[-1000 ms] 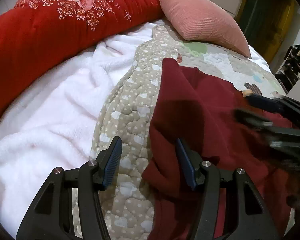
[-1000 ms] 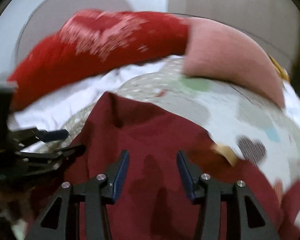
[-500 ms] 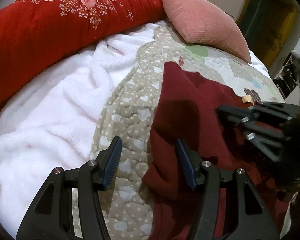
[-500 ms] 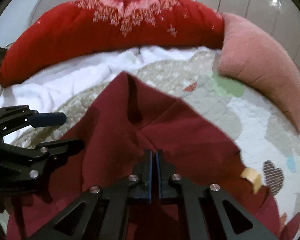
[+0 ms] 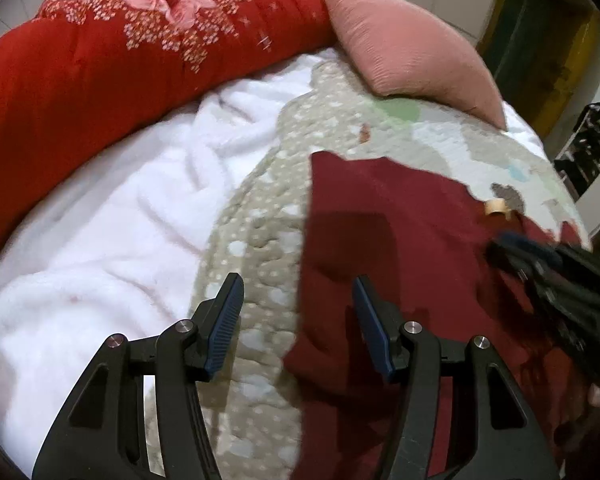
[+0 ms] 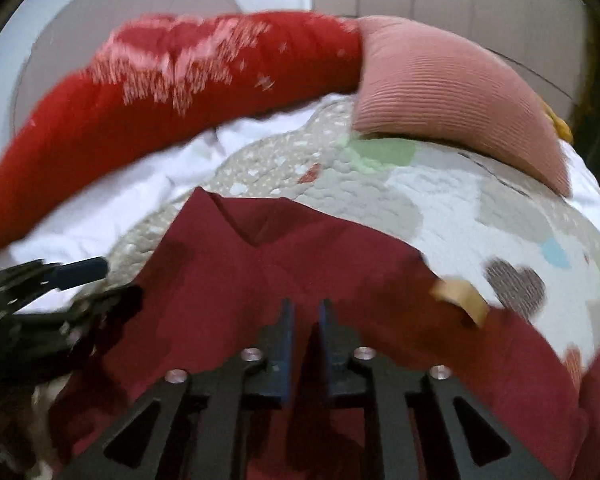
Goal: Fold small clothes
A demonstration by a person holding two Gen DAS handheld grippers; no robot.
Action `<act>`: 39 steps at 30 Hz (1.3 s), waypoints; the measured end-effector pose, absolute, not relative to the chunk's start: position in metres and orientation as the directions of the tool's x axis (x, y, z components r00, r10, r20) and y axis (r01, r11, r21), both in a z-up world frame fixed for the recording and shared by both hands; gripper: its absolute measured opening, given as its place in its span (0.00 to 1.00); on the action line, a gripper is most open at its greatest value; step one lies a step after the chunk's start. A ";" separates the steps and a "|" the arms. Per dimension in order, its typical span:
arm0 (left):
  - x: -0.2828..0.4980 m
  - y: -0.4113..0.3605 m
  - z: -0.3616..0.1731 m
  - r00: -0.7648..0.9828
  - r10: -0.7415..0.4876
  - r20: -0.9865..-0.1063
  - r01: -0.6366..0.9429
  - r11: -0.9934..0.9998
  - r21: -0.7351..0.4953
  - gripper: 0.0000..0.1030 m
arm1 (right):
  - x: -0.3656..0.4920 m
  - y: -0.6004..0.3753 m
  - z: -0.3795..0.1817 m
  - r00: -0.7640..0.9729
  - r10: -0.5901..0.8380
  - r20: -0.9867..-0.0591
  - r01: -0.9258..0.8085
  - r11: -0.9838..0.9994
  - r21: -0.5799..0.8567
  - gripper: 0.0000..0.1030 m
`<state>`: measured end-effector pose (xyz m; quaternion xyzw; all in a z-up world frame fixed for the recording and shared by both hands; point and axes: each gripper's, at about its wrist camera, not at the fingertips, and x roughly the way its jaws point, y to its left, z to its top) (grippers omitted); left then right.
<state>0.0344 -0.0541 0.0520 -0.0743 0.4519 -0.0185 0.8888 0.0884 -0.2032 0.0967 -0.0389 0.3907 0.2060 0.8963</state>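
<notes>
Two grippers work over the dark red garment (image 6: pixel 340 264), lying low centre on the quilted bedspread (image 6: pixel 460 200). Our right gripper (image 6: pixel 305 316) — fingers just reopening, narrowly apart, gripping nothing — may lose its fold; the left gripper (image 5: pixel 298 312), fingers wide apart, straddles the hem untouched.

A home bedroom: bed under patchwork quilt (image 5: pixel 440 148), white fleece blanket (image 5: pixel 120 216), rolled red duvet (image 5: pixel 100 60), pink cushion (image 5: pixel 404 48); perhaps a cluttered shelf (image 5: pixel 592 152) beyond, blurred.
</notes>
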 end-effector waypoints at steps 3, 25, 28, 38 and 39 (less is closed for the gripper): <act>0.030 -0.066 0.059 0.605 -0.129 -0.786 -0.010 0.986 -0.169 0.55 | 0.062 -0.241 0.097 0.647 0.273 -0.712 -0.301 0.949 0.090 0.34; 0.036 -0.124 0.035 0.569 -0.125 -0.813 0.087 0.992 -0.092 0.61 | 0.051 -0.431 0.113 0.648 -0.044 -0.760 0.098 0.995 0.026 0.44; 0.036 -0.124 0.035 0.568 -0.125 -0.813 0.091 0.992 -0.089 0.61 | 0.081 -0.428 0.093 0.584 -0.040 -0.811 0.096 0.995 0.021 0.44; 0.038 -0.123 0.033 0.572 -0.128 -0.810 0.096 0.991 -0.088 0.61 | 0.060 -0.470 0.113 0.675 0.206 -0.708 0.009 0.958 0.287 0.11; 0.038 -0.122 0.033 0.572 -0.129 -0.810 0.095 0.991 -0.090 0.61 | 0.048 -0.474 0.128 0.700 0.265 -0.663 -0.040 0.942 0.334 0.11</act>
